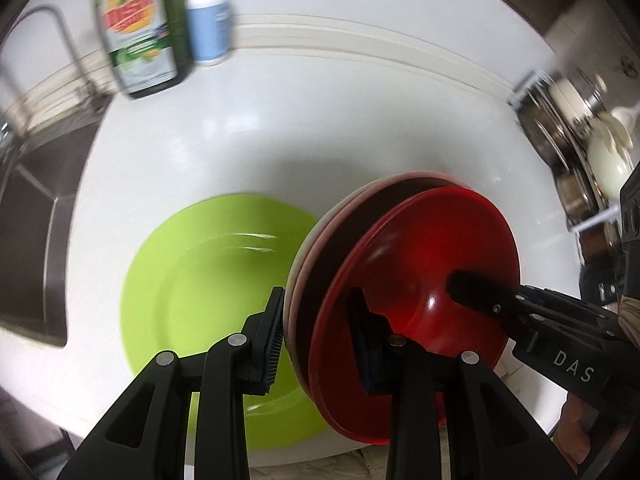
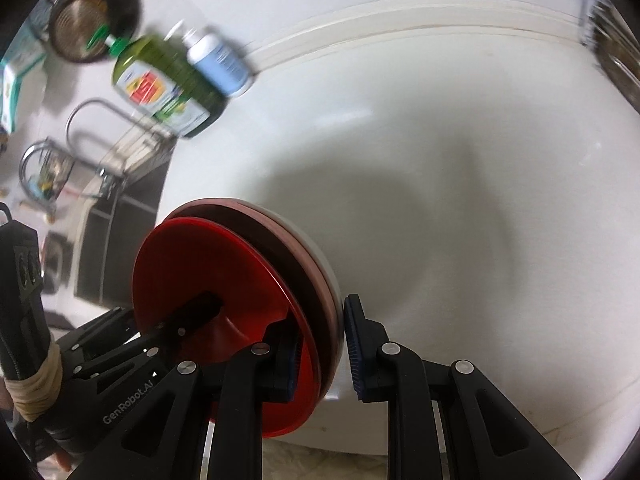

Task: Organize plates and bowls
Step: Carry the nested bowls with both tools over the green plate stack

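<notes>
A red bowl (image 1: 420, 248) sits nested inside a pale pink bowl (image 1: 316, 240), and the pair is held tilted on edge above the white counter. My left gripper (image 1: 316, 312) is shut on their near rim, one pad outside the pink bowl and one inside the red. My right gripper (image 2: 324, 340) is shut on the same pair's rim, red bowl (image 2: 200, 256) and pink bowl (image 2: 300, 240). In the left wrist view, one of its fingers (image 1: 472, 288) reaches into the red bowl. A lime green plate (image 1: 192, 280) lies flat on the counter, left of the bowls.
A green dish soap bottle (image 1: 136, 28) and a white and blue bottle (image 1: 208, 20) stand at the counter's back. The dark sink (image 1: 36, 240) with its faucet (image 2: 92, 120) is on the left. A rack of metal pots (image 1: 568, 128) is at the right.
</notes>
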